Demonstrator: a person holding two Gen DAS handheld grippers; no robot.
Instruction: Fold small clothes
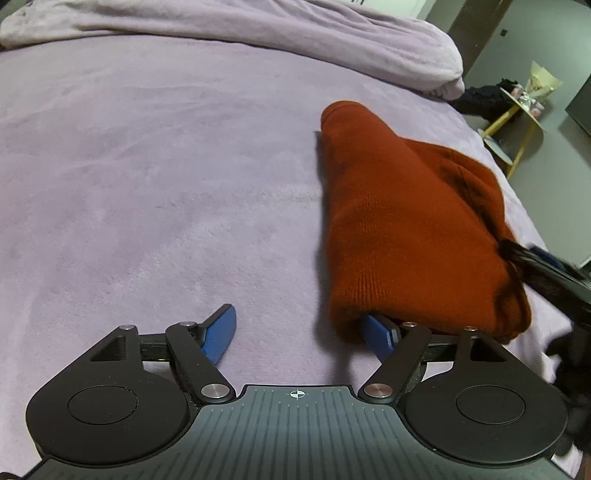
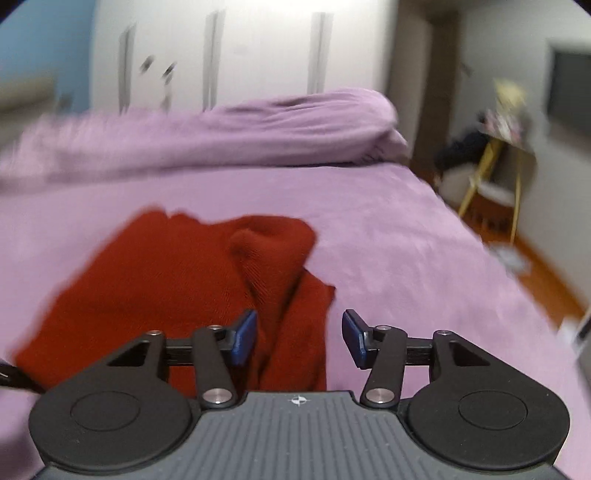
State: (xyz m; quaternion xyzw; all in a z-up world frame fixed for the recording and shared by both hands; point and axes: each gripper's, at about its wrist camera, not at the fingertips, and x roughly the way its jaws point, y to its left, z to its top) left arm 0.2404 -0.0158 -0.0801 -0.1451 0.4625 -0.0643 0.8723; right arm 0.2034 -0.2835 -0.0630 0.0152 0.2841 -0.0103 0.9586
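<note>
- Fingers of the left hand-held gripper stand wide apart, gripping nothing; its right blue pad is tucked under the near edge of the rust-red knit garment, probably to get beneath the layers.
- Right hand-held gripper is also open and empty, poised just over the garment's loose right-hand flap, likely placed to pinch it for a fold.
- Garment lies partly folded and bunched on the lilac bed.
- Rumpled duvet sits beyond, out of the way.
</note>
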